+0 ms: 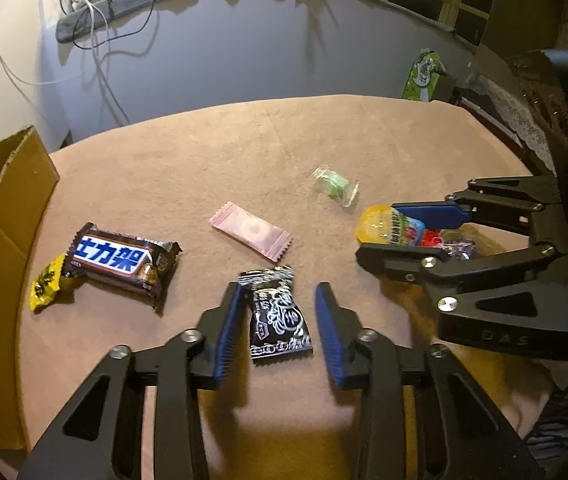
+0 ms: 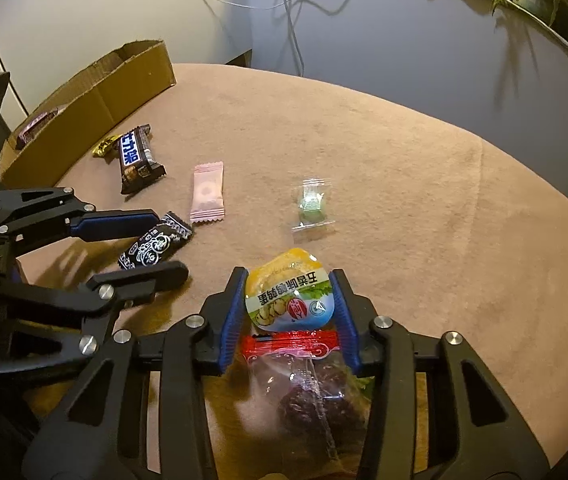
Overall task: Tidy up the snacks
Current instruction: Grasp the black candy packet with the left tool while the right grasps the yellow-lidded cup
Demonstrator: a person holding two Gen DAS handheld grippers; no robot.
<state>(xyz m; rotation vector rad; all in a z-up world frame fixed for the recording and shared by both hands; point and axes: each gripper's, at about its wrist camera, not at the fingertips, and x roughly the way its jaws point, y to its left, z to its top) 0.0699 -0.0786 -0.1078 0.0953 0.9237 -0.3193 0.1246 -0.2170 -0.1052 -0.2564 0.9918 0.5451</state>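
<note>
My left gripper (image 1: 280, 320) is open, its blue pads either side of a black-and-white candy packet (image 1: 278, 318) on the tan tablecloth; the left pad touches it, the right pad stands apart. My right gripper (image 2: 290, 304) has its pads against both sides of a yellow jelly cup (image 2: 290, 294) with a blue-green label. A red-topped clear packet of dark fruit (image 2: 304, 376) lies just behind the cup between the fingers. A Snickers bar (image 1: 120, 262), a yellow candy (image 1: 46, 284), a pink packet (image 1: 250, 232) and a clear green candy (image 1: 334, 184) lie loose on the table.
A cardboard box (image 2: 84, 100) stands at the table's left edge with a wrapped snack (image 2: 36, 126) inside. A green tissue pack (image 1: 422, 74) sits past the far right edge. Cables hang down the wall behind. The two grippers are close together.
</note>
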